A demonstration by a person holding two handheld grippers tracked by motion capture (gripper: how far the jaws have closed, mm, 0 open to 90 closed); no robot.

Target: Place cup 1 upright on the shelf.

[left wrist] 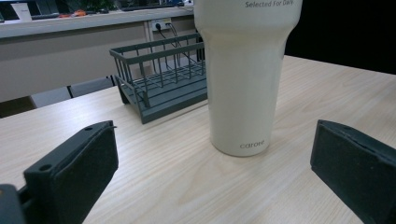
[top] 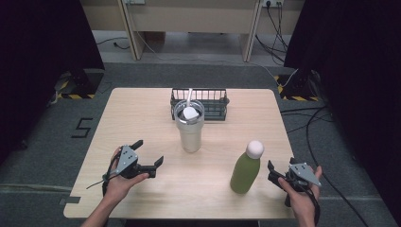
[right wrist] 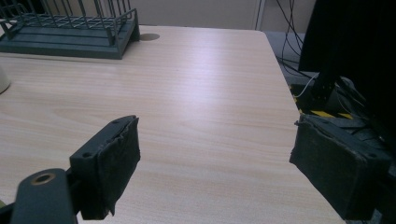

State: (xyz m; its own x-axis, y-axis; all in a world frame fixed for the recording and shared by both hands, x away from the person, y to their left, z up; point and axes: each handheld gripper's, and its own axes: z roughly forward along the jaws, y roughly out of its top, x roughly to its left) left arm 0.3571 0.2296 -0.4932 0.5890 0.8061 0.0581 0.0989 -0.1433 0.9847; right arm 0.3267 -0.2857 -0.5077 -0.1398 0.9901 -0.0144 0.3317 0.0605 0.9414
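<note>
Where grey floor surrounds, wooden table (top: 142,109) bears wire basket (top: 213,101).

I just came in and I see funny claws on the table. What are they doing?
A person sits at a wooden table with a claw tool in each hand. The left gripper is open and aimed at a tall cream tumbler with a straw, standing in front of a dark wire basket. The right gripper is open too, beside a green bottle with a white cap. Neither claw touches anything yet. It looks like the tumbler may get grabbed first.
</note>
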